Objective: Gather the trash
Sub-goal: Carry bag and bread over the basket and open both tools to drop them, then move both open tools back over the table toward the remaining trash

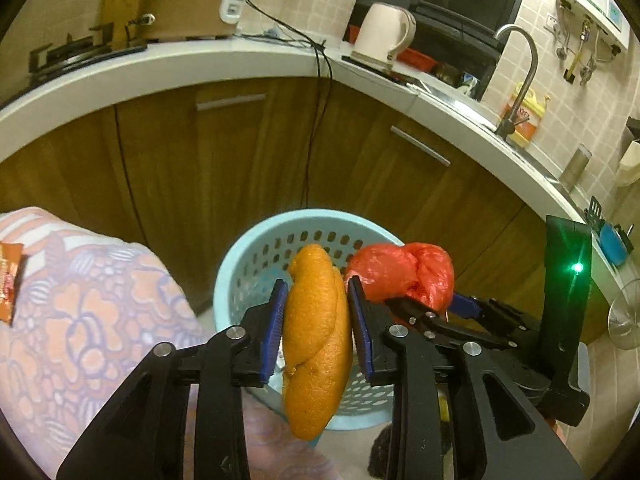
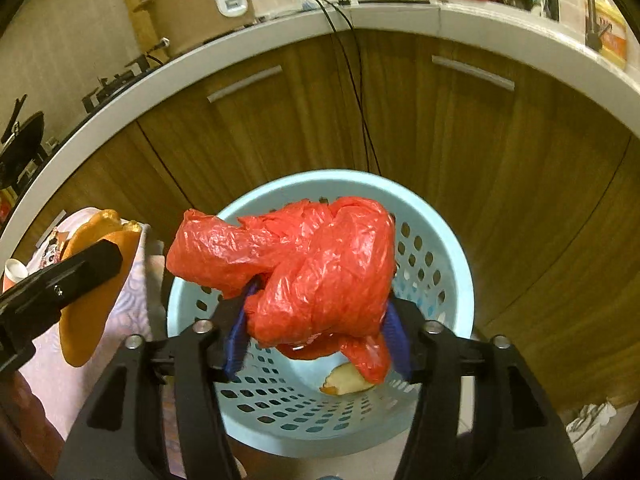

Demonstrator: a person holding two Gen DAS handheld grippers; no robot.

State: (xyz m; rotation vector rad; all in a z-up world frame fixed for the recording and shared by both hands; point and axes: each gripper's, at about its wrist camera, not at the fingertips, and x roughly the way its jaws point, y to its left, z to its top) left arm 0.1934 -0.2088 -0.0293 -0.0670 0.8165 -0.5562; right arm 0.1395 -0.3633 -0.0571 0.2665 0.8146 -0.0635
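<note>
My left gripper (image 1: 318, 292) is shut on a long orange peel (image 1: 316, 340), which hangs upright between the blue pads above the near rim of a light blue perforated basket (image 1: 256, 248). My right gripper (image 2: 320, 304) is over the same basket (image 2: 440, 232), with a crumpled red plastic bag (image 2: 304, 268) bulging up and out between its blue pads. The red bag (image 1: 400, 272) also shows just right of the peel in the left wrist view. A pale scrap of peel (image 2: 348, 378) lies in the bottom of the basket. The left finger (image 2: 80, 268) and its peel (image 2: 92, 320) appear at the left edge.
A table with a floral cloth (image 1: 100, 320) stands left of the basket, with a snack wrapper (image 1: 10, 280) on it. Wooden cabinet doors (image 1: 224, 168) and a white counter (image 1: 160, 68) curve behind. A black cable (image 1: 316, 128) hangs down the cabinets. A small fan (image 1: 624, 312) is at the right.
</note>
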